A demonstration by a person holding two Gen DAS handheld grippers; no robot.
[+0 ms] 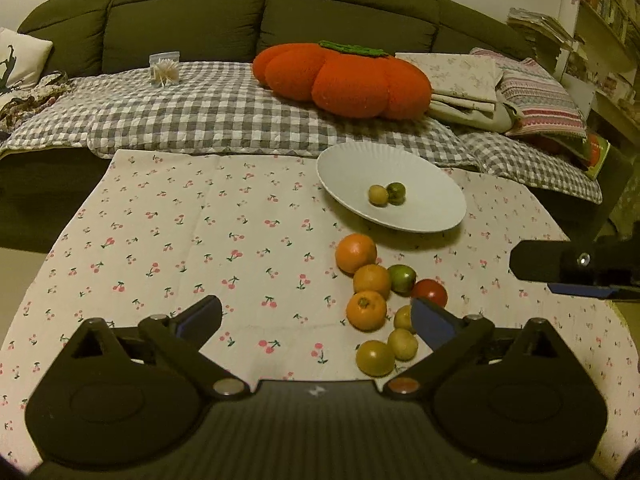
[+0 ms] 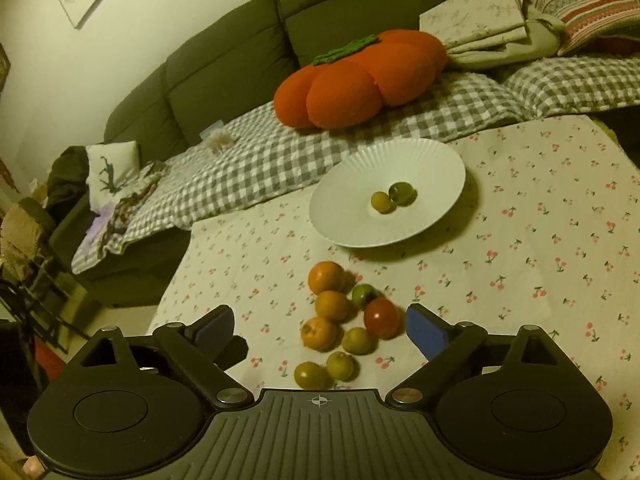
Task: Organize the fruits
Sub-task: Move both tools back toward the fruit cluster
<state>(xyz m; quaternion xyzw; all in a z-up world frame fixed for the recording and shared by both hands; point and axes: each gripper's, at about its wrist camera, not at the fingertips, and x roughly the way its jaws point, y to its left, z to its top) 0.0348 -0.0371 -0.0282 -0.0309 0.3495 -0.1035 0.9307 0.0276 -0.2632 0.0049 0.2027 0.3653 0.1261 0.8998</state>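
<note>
A white ribbed plate [image 1: 420, 168] [image 2: 360, 168] sits on the cherry-print cloth and holds a yellow fruit [image 1: 378, 194] [image 2: 381, 201] and a green fruit [image 1: 396, 192] [image 2: 401, 193]. In front of it lies a cluster of fruits: three oranges [image 1: 355, 252] [image 2: 326, 277], a green fruit [image 1: 401, 278] [image 2: 362, 294], a red tomato [image 1: 430, 292] [image 2: 382, 317] and several yellow-green fruits [image 1: 374, 358] [image 2: 310, 375]. My left gripper [image 1: 316, 320] is open and empty, just before the cluster. My right gripper [image 2: 320, 330] is open and empty above the cluster; it also shows in the left wrist view [image 1: 560, 268].
A cherry-print cloth [image 1: 200, 240] [image 2: 540, 220] covers the table. Behind it stands a dark sofa with a checked blanket [image 1: 200, 112], an orange pumpkin cushion [image 1: 344, 76] [image 2: 360, 84], folded linens [image 1: 472, 80] and a toothpick box [image 1: 164, 69].
</note>
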